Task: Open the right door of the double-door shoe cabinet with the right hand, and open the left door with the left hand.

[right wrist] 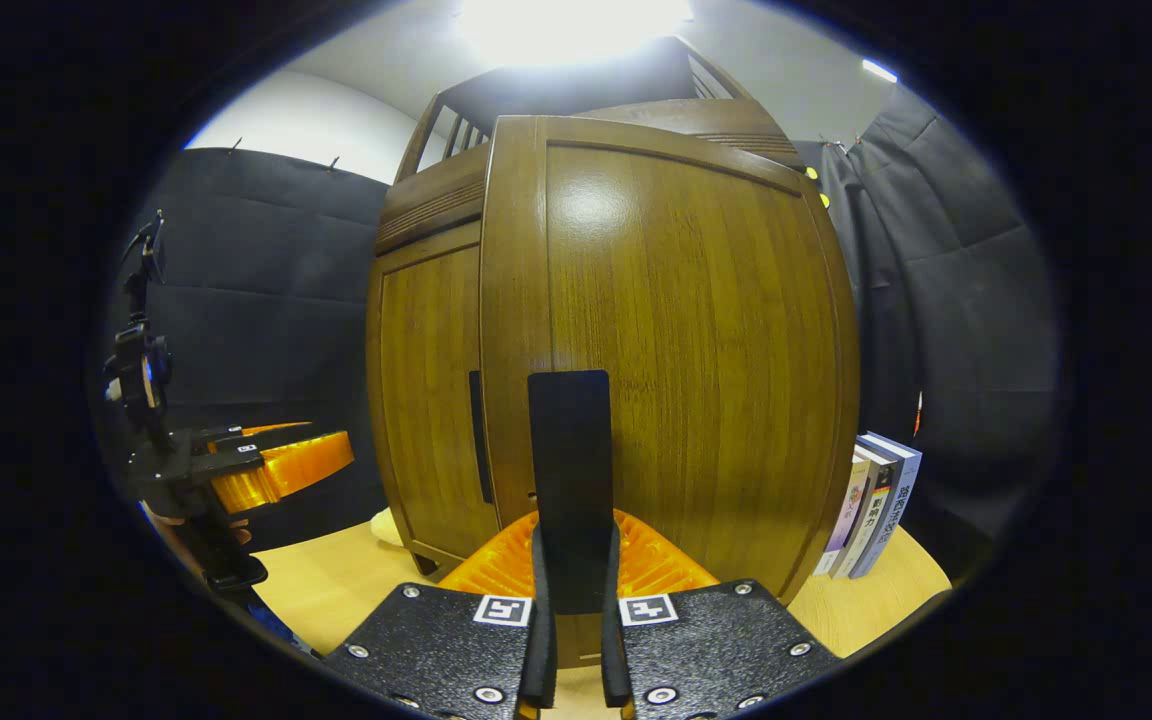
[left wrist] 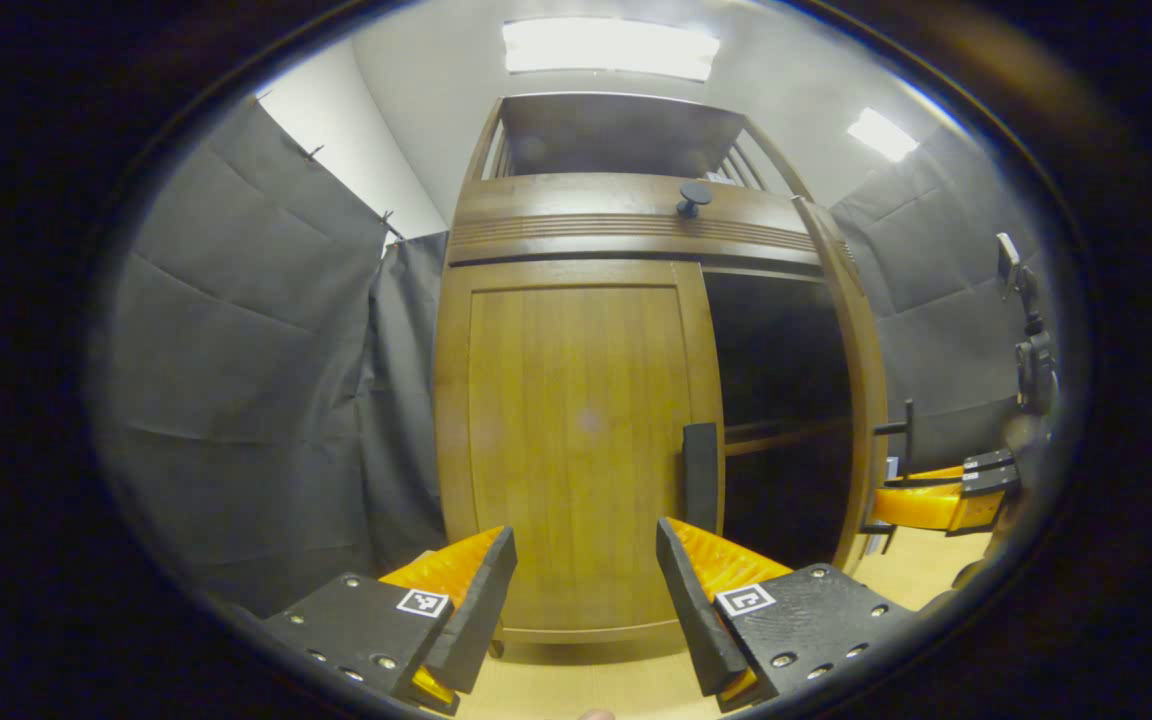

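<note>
Right hand-held gripper (right wrist: 572, 640) clenched on the right door's handle (right wrist: 569, 470), door swung open; left hand-held gripper (left wrist: 586, 590) released before the closed left door (left wrist: 576, 440), handle (left wrist: 700, 475) at one o'clock. A misaligned approach could miss.

Looks like a recording booth, not a real home: dark cloth (left wrist: 246, 330) pinned up as walls on all sides, flat ceiling lights (left wrist: 608, 47), a wooden shoe cabinet (left wrist: 576, 440) on a pale wooden surface (right wrist: 336, 585), some books (right wrist: 871, 515) beside it.
</note>
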`<state>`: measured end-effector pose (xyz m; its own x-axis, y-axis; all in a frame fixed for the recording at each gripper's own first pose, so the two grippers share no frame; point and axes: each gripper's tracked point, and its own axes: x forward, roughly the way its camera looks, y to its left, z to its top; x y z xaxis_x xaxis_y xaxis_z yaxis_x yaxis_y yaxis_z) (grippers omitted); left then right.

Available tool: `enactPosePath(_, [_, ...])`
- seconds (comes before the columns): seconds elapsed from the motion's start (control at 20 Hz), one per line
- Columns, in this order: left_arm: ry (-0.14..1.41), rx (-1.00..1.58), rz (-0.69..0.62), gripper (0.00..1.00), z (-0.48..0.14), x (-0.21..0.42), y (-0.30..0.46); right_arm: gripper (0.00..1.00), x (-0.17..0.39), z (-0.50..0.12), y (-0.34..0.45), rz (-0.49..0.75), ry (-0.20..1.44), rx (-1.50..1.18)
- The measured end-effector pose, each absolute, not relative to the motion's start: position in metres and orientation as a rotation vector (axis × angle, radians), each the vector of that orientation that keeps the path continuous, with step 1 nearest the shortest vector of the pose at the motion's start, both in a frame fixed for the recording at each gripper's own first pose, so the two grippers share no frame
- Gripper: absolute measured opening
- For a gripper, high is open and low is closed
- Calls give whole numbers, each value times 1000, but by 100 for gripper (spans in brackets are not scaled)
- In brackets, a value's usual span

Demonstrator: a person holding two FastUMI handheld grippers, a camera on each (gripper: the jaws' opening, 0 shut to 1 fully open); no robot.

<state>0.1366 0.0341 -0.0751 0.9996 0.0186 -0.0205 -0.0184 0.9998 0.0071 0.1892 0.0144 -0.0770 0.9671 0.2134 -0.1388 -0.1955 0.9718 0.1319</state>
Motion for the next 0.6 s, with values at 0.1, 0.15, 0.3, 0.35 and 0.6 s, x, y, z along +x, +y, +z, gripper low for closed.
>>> enactPosePath(0.1, [16,-6,23,81,-74,137,35,18,180,-73,8,221,154,107])
enactPosePath(0.15, [19,-7,25,81,-73,138,35,18,175,-72,4,228,160,107])
enactPosePath(0.3, [19,2,52,86,-73,137,37,18,163,-74,-6,247,162,118])
enactPosePath(0.35, [17,1,53,81,-73,137,37,18,159,-74,-9,250,159,122])
enactPosePath(0.6, [9,3,71,81,-70,140,39,18,141,-71,-30,253,150,115])
